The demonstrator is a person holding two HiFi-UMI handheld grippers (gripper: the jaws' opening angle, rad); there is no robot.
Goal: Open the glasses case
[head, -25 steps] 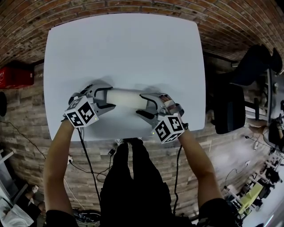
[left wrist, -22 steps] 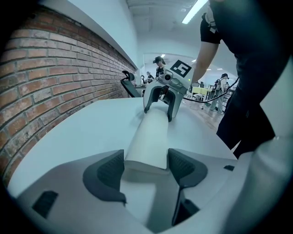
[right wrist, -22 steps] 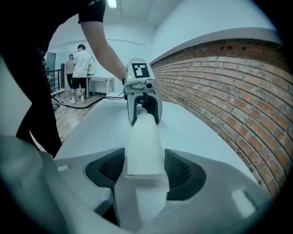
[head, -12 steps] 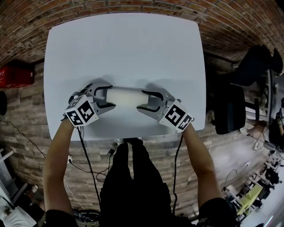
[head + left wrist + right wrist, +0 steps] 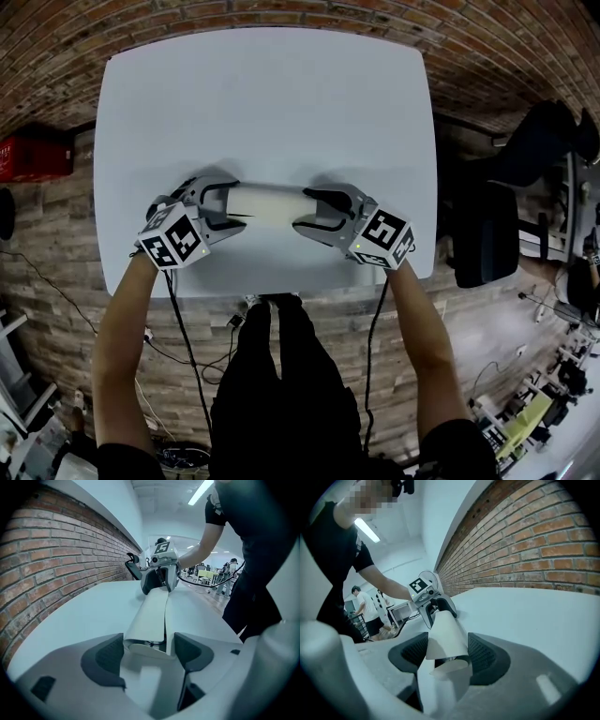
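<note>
Near the near edge of the surface (image 5: pixel 262 103), about midway along it: the case (image 5: pixel 270 202), white, lying lengthwise and parallel to that edge. I have it by both ends.

Left end: my left gripper (image 5: pixel 239 203). Its jaws stand wide and are opening, with the case end between them and the pads right against its two sides. In the left gripper view the case runs straight away from me, with a seam down its length. The two halves are slightly parted at my end, and something dark shows in the gap.

Right end: my right gripper (image 5: pixel 303 210). Its jaws are closed on the case, with a pad on each side. In the right gripper view the upper half stands raised off the lower one, and the end gapes like a mouth ajar.

The case is cracked open, not wide. I cannot tell whether its underside rests on the surface or hangs just off it.

The two grippers face each other along the case, well in from the surface's left and right edges.
</note>
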